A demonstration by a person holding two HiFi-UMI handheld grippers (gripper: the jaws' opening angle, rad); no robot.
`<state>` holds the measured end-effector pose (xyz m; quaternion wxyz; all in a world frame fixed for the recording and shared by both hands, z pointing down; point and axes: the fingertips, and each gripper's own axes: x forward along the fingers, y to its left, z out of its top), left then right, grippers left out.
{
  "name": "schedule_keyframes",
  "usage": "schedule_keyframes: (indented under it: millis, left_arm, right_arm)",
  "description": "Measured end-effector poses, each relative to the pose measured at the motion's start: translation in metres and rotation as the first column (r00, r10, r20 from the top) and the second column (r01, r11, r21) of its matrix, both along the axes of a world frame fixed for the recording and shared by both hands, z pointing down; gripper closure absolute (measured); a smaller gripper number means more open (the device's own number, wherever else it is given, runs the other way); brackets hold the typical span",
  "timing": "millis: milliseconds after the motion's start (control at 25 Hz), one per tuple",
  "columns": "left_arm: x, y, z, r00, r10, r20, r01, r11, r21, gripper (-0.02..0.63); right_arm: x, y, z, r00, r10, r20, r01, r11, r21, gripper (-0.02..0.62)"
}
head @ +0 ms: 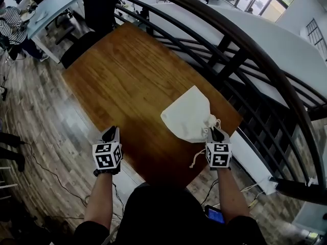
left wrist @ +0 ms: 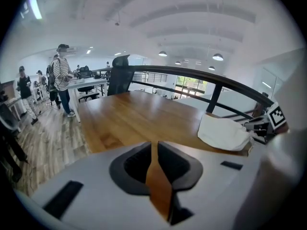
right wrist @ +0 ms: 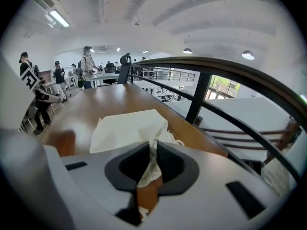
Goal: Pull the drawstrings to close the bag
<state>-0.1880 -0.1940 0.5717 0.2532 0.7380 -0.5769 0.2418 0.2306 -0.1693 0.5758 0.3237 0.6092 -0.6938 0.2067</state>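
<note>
A cream cloth drawstring bag (head: 189,116) (left wrist: 223,131) (right wrist: 127,128) lies on the near right part of the wooden table (head: 127,75), its gathered mouth toward me. My right gripper (head: 214,131) (right wrist: 153,145) is at that mouth, shut on the white drawstring and bunched cloth between its jaws. A loose cord end (head: 196,160) hangs over the table's front edge beside it. My left gripper (head: 110,132) (left wrist: 154,145) hovers at the table's near left edge, well away from the bag. A narrow slit shows between its jaws with only the tabletop behind it.
A dark curved metal railing (head: 245,55) runs close along the table's right side. A black office chair (head: 97,4) stands at the far end. Several people (left wrist: 60,80) stand by desks at the far left. Cables lie on the wood floor (head: 46,137).
</note>
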Motion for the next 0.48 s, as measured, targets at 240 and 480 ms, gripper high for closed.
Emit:
schedule_keyframes:
  millis: [240, 480]
  left_arm:
    - [0.014, 0.003, 0.005, 1.0, 0.015, 0.02, -0.014, 0.999, -0.035, 0.541]
    - [0.023, 0.001, -0.001, 0.999, 0.036, -0.005, -0.036, 0.999, -0.019, 0.525]
  right_arm:
    - [-0.017, -0.006, -0.004, 1.0, 0.008, 0.009, -0.009, 1.0, 0.009, 0.553]
    - [-0.061, -0.006, -0.002, 0.989, -0.099, 0.111, 0.106, 0.993, -0.057, 0.329]
